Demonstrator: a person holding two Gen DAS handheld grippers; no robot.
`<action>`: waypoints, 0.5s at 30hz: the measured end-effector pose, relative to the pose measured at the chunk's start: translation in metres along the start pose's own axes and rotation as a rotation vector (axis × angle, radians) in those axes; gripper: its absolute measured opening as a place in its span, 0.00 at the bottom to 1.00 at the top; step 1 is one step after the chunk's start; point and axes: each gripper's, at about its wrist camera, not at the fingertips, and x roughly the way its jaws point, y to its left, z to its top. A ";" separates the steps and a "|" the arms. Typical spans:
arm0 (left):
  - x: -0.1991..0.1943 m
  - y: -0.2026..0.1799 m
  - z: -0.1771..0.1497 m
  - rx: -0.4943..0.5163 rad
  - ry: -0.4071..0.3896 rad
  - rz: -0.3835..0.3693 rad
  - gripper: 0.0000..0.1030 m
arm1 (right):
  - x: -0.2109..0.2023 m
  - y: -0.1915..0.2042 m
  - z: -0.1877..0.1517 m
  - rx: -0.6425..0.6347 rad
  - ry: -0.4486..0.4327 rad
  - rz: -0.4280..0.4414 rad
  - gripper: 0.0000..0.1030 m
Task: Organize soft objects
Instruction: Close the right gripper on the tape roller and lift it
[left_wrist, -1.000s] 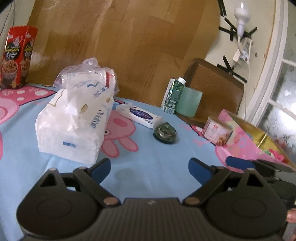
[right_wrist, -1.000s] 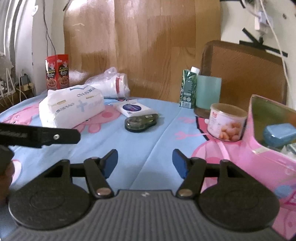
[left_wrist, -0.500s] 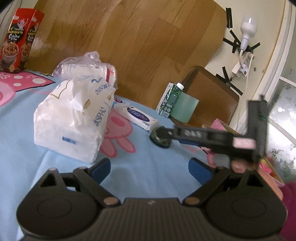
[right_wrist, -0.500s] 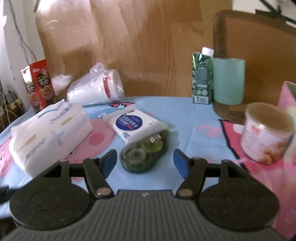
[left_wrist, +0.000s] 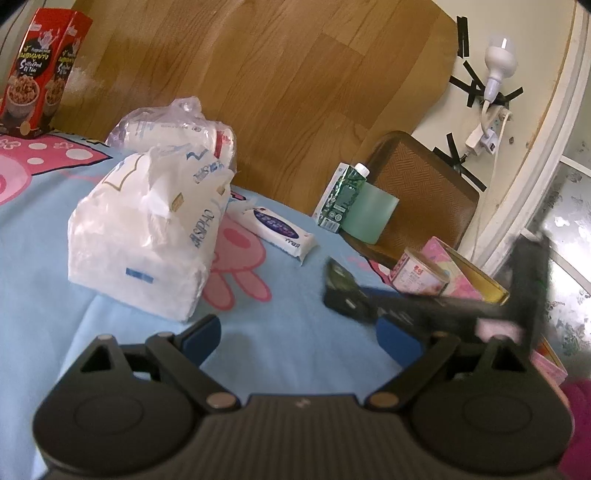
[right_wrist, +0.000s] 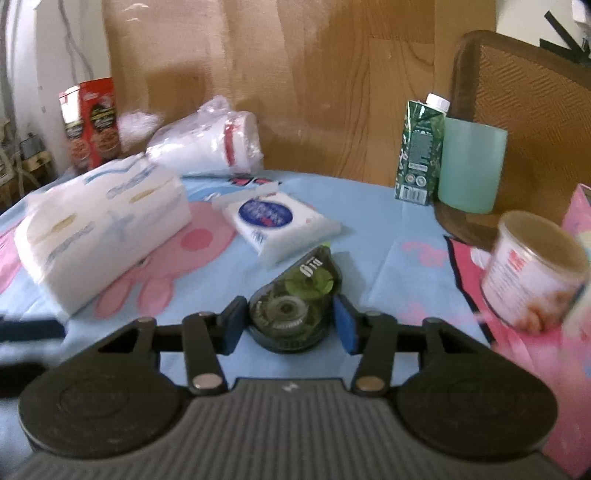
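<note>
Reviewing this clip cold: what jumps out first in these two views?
The right gripper stands out first: its blue fingers are closing around the green correction-tape dispenser on the blue cartoon tablecloth. Behind it to the left lie a big white tissue pack and a small wipes packet. The left gripper stands open over bare cloth.

Packs and containers spread across the worktop (right_wrist: 369, 221)

Large white tissue pack (right_wrist: 99, 221) left, small flat wipes packet (right_wrist: 284, 221) beside it, green tape dispenser (right_wrist: 295, 302) in front; round tin (right_wrist: 532, 273) right.
</note>
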 end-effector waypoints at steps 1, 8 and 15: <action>0.000 0.000 0.000 -0.001 0.003 0.001 0.92 | -0.010 -0.001 -0.007 -0.008 0.000 0.010 0.52; 0.007 -0.009 -0.001 0.045 0.052 0.030 0.92 | -0.079 0.001 -0.056 -0.089 -0.014 0.040 0.52; 0.009 -0.045 -0.015 0.154 0.114 -0.011 0.92 | -0.127 0.004 -0.101 -0.084 -0.066 0.004 0.51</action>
